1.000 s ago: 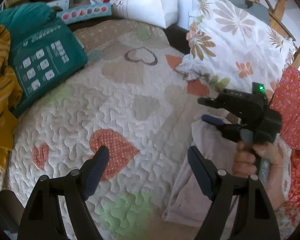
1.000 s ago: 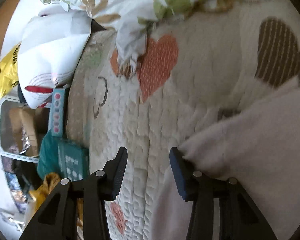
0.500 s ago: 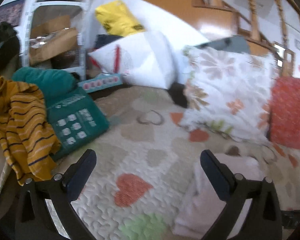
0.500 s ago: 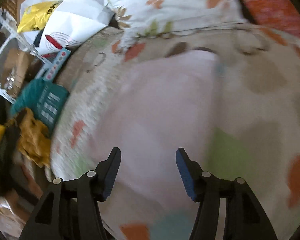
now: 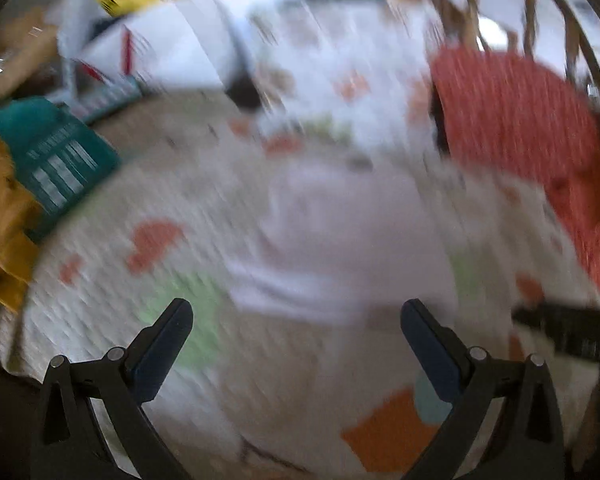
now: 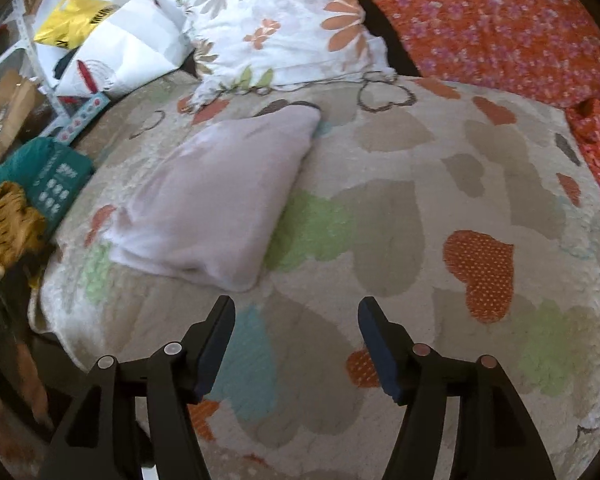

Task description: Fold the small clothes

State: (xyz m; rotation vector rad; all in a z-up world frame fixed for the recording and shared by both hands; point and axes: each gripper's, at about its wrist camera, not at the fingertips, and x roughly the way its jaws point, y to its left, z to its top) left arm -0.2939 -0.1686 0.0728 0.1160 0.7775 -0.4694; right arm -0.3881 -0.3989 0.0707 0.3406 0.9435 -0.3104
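Observation:
A pale pink garment (image 6: 216,196) lies folded into a flat rectangle on the heart-patterned quilt (image 6: 400,208). It also shows blurred in the left wrist view (image 5: 340,240). My right gripper (image 6: 296,332) is open and empty, held back from the garment's near corner. My left gripper (image 5: 296,340) is open wide and empty, above the quilt short of the garment. The right gripper (image 5: 560,328) shows as a dark blur at the right edge of the left wrist view.
A floral pillow (image 6: 284,28) and a white pillow (image 6: 128,52) lie at the head of the bed. An orange floral cover (image 6: 500,28) fills the right. A teal pack (image 6: 48,176) and a yellow striped garment (image 6: 4,224) sit at the left edge.
Both grippers have pulled back from the garment and risen, and the whole folded garment now shows. The left wrist view has swung right and is motion-blurred.

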